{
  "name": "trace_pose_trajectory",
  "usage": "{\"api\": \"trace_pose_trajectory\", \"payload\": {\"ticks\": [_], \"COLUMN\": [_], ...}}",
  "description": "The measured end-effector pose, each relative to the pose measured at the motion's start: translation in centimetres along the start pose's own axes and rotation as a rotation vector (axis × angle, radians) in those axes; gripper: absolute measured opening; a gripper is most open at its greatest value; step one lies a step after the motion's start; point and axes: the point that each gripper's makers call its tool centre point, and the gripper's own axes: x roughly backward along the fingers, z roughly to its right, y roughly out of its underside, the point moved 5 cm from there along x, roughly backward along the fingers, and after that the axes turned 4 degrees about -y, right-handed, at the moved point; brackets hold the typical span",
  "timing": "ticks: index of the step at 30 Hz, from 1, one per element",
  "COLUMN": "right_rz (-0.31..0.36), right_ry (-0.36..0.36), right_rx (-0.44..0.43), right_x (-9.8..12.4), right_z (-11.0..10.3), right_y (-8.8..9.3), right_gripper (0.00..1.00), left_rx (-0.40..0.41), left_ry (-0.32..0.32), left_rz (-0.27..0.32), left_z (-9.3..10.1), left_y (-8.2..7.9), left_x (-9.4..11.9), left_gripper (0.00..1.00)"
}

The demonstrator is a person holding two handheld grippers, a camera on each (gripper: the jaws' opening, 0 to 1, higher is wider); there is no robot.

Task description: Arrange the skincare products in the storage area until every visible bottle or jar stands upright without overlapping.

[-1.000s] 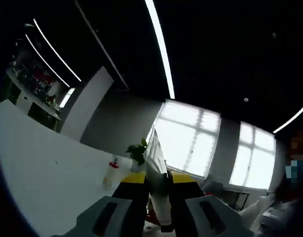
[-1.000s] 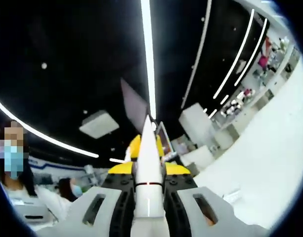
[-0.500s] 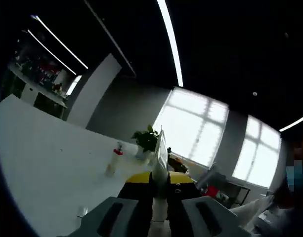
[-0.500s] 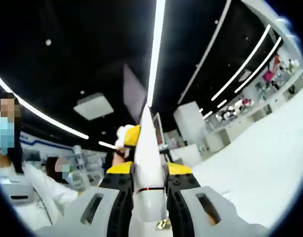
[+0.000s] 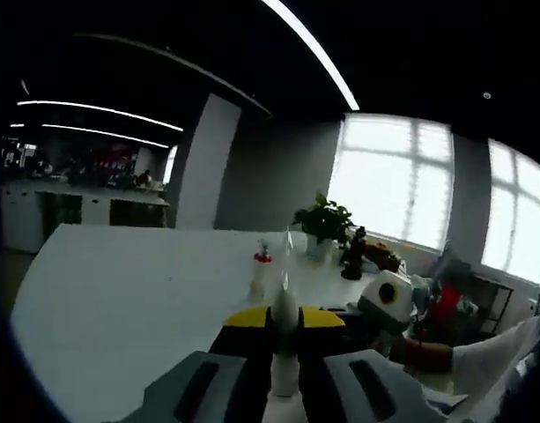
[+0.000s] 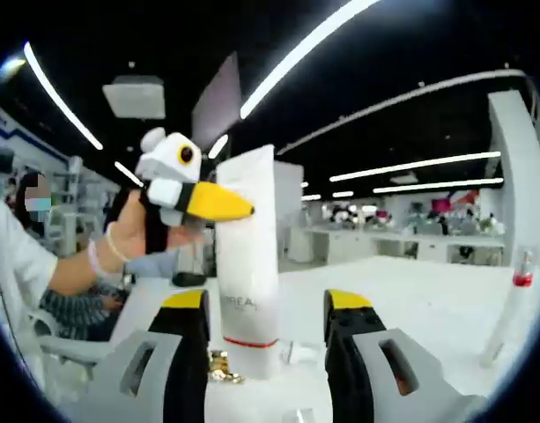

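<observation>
- Tube (image 6: 247,256), white with a red band near its base, stands upright at centre of the right gripper view on the white counter (image 6: 428,291), between the right gripper (image 6: 268,308)'s spread jaws, released.
- Left gripper (image 6: 186,194), held by a hand (image 6: 146,233), shows at upper left of that view, its yellow-tipped jaws reaching toward the tube's upper part.
- Left gripper view: its jaws (image 5: 284,322) at bottom centre are clenched on a thin pale edge, seemingly the tube's flat end.
- Clear bottle (image 5: 262,273) with a red collar stands upright beyond on the counter; a potted plant (image 5: 322,225) sits further back.
</observation>
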Motion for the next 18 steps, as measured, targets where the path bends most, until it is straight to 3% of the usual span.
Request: {"api": "trace_pose_trajectory", "payload": {"ticks": [4, 8, 13, 15, 18], "right_rz": [0.002, -0.077, -0.121, -0.119, -0.091], "right_ry": [0.06, 0.128, 0.21, 0.215, 0.213], "right_rx": [0.015, 0.098, 0.172, 0.167, 0.086], "right_x": [-0.4, -0.9, -1.8, -2.1, -2.3], "right_z": [-0.2, -0.5, -0.9, -1.1, -1.5], "right_y": [-0.8, -0.9, -0.4, -0.3, -0.3], "right_gripper": [0.53, 0.48, 0.43, 0.4, 0.34], "left_rx": [-0.041, -0.041, -0.084, -0.113, -0.159], "left_ry": [-0.042, -0.026, -0.085, -0.113, -0.167], "left_rz": [-0.011, -0.031, -0.045, -0.06, -0.088], "left_z": [-1.7, -1.4, -1.1, -1.0, -0.9], "left_y": [-0.4, -0.2, 0.1, 0.3, 0.6], "left_x": [0.5, 0.2, 0.1, 0.0, -0.1], "left_gripper": [0.07, 0.07, 0.07, 0.07, 0.07]}}
